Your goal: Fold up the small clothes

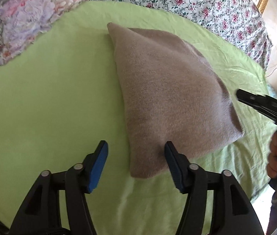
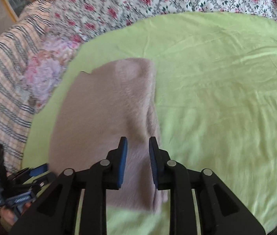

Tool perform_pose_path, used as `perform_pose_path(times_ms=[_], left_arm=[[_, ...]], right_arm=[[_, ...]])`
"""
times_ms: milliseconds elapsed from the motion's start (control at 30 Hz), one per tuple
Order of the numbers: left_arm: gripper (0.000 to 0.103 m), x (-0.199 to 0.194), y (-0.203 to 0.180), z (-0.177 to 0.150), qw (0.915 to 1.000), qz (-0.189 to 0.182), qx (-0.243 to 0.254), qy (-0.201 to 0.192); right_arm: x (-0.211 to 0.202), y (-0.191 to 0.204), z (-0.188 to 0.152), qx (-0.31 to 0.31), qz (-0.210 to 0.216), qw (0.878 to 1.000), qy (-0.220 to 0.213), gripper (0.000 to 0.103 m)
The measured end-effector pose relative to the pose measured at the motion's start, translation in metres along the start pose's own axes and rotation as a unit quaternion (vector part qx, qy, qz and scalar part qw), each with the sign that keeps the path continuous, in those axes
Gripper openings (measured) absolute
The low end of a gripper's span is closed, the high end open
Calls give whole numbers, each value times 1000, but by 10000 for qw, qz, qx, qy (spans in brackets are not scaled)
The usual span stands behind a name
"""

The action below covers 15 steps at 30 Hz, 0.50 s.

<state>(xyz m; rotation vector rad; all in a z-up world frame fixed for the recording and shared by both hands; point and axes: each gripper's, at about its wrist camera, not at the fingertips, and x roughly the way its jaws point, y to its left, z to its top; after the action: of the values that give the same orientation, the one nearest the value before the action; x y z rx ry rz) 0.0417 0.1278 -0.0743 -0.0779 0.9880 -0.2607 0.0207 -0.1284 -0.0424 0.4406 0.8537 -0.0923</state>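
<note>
Both grippers hang spread and empty over the beige knit garment (image 1: pixel 169 98), which lies already doubled over on the green sheet (image 1: pixel 50 98): the left gripper (image 1: pixel 136 164) at its near corner, the right gripper (image 2: pixel 137 162) above its near right edge. Pinching only the top layer of this fuzzy, thick knit could drag the fold open, and the loose sheet might bunch up underneath.

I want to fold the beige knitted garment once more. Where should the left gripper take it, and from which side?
Probably the near corner of the beige knitted garment, approached low from the near edge. It lies flat on the green sheet, and the open left gripper already faces that corner.
</note>
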Motion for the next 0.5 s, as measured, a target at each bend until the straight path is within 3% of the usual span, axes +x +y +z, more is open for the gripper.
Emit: perform_pose_path(times_ms=[167,367,500], left_arm=[[77,-15,-14,-10,9981,516,318,-103],[85,-32,-29,-38,9919,1102,614,-177],[88,-39,-37,-58,9887,1266,794,-106]], right_arm=[[-23,15,-28,-108,205,9997,-69,44],[-38,36,-64,-502,40,9987,-40,60],[-48,51,-84,-921,-89,9957,-17,74]])
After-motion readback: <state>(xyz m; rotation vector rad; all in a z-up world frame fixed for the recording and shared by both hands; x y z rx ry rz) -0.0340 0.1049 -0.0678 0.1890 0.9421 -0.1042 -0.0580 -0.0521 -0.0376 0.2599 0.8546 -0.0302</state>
